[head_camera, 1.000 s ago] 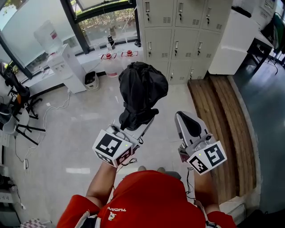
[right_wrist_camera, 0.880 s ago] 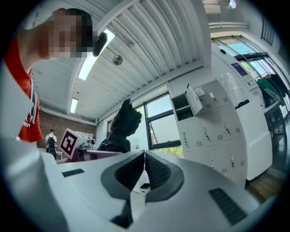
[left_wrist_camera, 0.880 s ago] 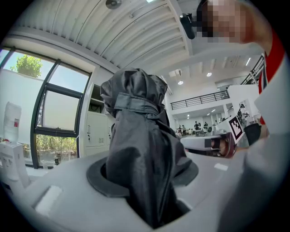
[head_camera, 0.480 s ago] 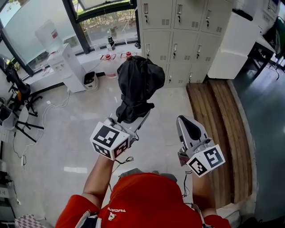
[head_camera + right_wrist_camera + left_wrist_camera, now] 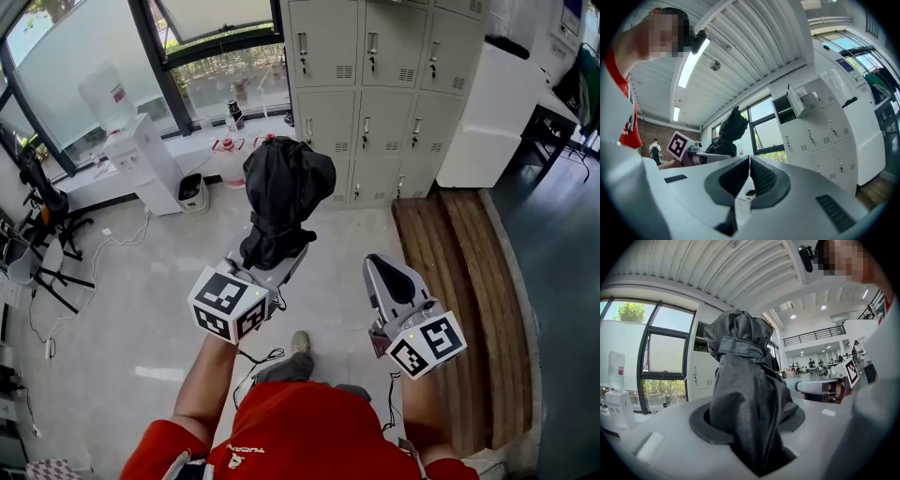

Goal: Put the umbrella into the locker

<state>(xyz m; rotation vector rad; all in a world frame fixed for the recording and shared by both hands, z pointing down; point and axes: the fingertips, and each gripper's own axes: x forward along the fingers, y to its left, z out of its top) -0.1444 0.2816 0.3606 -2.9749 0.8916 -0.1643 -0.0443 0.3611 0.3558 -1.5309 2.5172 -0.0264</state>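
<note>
Carrying: a folded black umbrella (image 5: pixel 286 202), bundled and strapped, stands upright out of the left gripper (image 5: pixel 278 265), clear of the floor (image 5: pixel 141 281) and well short of the lockers (image 5: pixel 375 84).
Left jaws: clenched on the umbrella's lower end; in the left gripper view, dark fabric fills the gap between them.
Right jaws: the right gripper (image 5: pixel 380 272) has its pads pressed together with nothing between them, and is held beside the left one.
Lockers: a grey bank stands along the far edge of the floor. Every door in the head view is closed, but the right gripper view shows one upper compartment (image 5: pixel 783 115) with its door (image 5: pixel 796 99) swung out.
Surroundings: a water dispenser (image 5: pixel 141 150) stands by the window (image 5: pixel 66 56) at the floor's left edge. A wooden strip (image 5: pixel 459 281) runs along its right edge up to the lockers. The person's shoe (image 5: pixel 300 342) shows just below the grippers.
Step in hand: this looks like the carry, with the umbrella grasped but not yet at the lockers.
Next move: it likely calls for reaching the open compartment, lifting the umbrella to its height and tipping it to go in end first. The bulky top may need care at the opening, and the free right gripper could steady the door.
</note>
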